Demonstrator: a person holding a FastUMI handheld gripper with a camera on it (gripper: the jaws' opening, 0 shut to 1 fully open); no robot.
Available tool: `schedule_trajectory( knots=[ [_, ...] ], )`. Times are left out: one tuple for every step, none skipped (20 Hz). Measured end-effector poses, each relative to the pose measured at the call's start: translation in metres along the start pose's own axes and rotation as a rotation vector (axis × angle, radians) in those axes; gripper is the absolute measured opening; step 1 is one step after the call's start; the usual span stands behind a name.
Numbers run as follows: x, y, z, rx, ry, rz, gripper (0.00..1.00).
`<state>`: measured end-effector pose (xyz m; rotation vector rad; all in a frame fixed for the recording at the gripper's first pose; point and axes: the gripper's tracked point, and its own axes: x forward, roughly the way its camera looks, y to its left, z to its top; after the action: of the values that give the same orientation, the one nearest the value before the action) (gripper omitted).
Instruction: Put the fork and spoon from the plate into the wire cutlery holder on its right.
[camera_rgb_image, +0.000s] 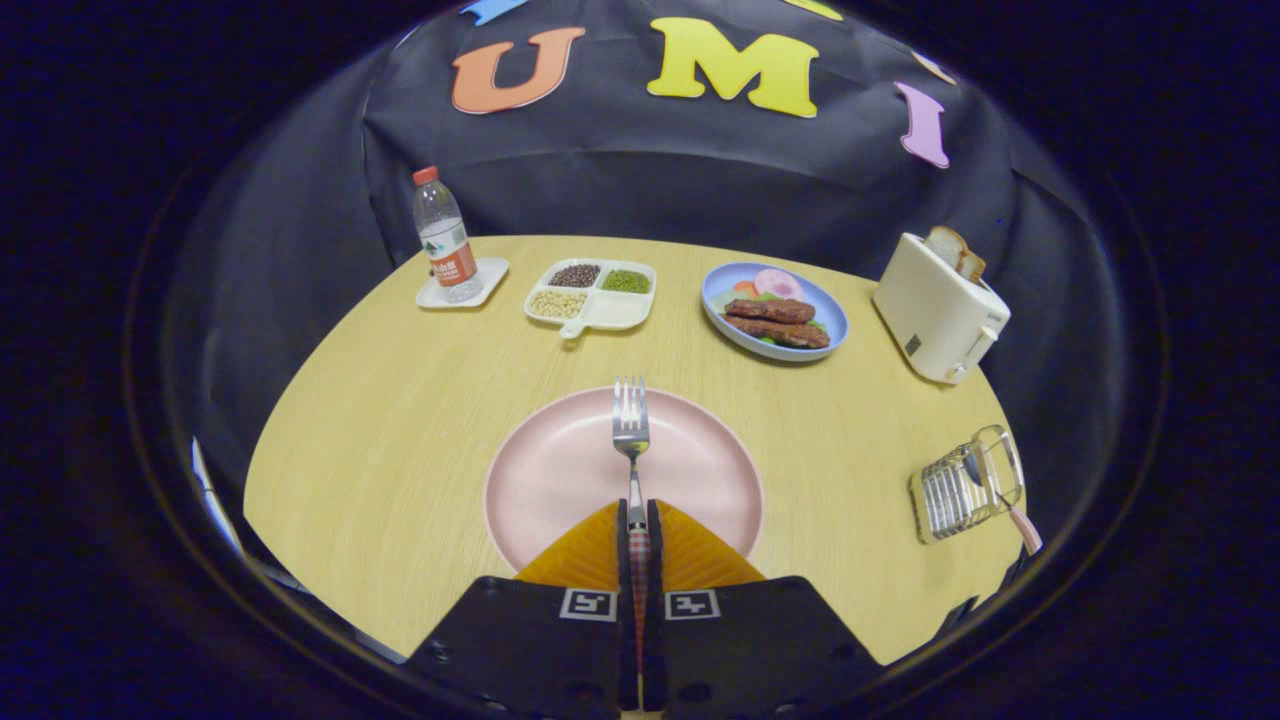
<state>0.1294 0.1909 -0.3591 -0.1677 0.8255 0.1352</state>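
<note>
Light wooden table (400, 400); black cloth wall (650, 180) behind; dim surroundings.

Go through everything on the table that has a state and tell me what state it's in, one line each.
tongs: shut on the fork's handle
fork: gripped, tines pointing away over the plate
pink plate: bare apart from the fork above it
wire cutlery holder: a pink-handled utensil already in it
water bottle: upright, capped
toaster: bread sticking up from slot

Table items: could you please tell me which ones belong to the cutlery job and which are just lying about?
Job:
fork, clamped in the hand-held gripper
pink plate
wire holder, spoon already inside

Lying about:
water bottle
bean tray
blue food plate
toaster
</note>
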Motion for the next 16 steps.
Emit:
schedule_trajectory(
  knots=[
    [-0.008, -0.004, 0.003, 0.004, -0.005, 0.004, 0.03],
    [-0.018, -0.011, 0.005, 0.008, -0.011, 0.004, 0.03],
    [-0.029, -0.019, 0.010, 0.013, -0.017, 0.005, 0.03],
    [-0.038, -0.027, 0.013, 0.021, -0.024, 0.007, 0.03],
    [-0.048, -0.035, 0.017, 0.030, -0.032, 0.008, 0.03],
    [-0.057, -0.045, 0.021, 0.037, -0.040, 0.007, 0.03],
    [-0.067, -0.056, 0.026, 0.046, -0.051, 0.005, 0.03],
    [-0.077, -0.067, 0.028, 0.050, -0.060, 0.000, 0.03],
    [-0.086, -0.079, 0.032, 0.050, -0.071, -0.002, 0.03],
    [-0.096, -0.090, 0.035, 0.047, -0.079, -0.003, 0.03],
    [-0.105, -0.101, 0.037, 0.045, -0.087, -0.005, 0.03],
    [-0.115, -0.115, 0.041, 0.041, -0.097, -0.008, 0.03],
    [-0.125, -0.127, 0.043, 0.038, -0.105, -0.010, 0.03],
    [-0.131, -0.139, 0.044, 0.036, -0.110, -0.014, 0.03],
    [-0.139, -0.155, 0.046, 0.038, -0.119, -0.025, 0.03],
    [-0.147, -0.170, 0.046, 0.044, -0.122, -0.035, 0.03]
  ],
)
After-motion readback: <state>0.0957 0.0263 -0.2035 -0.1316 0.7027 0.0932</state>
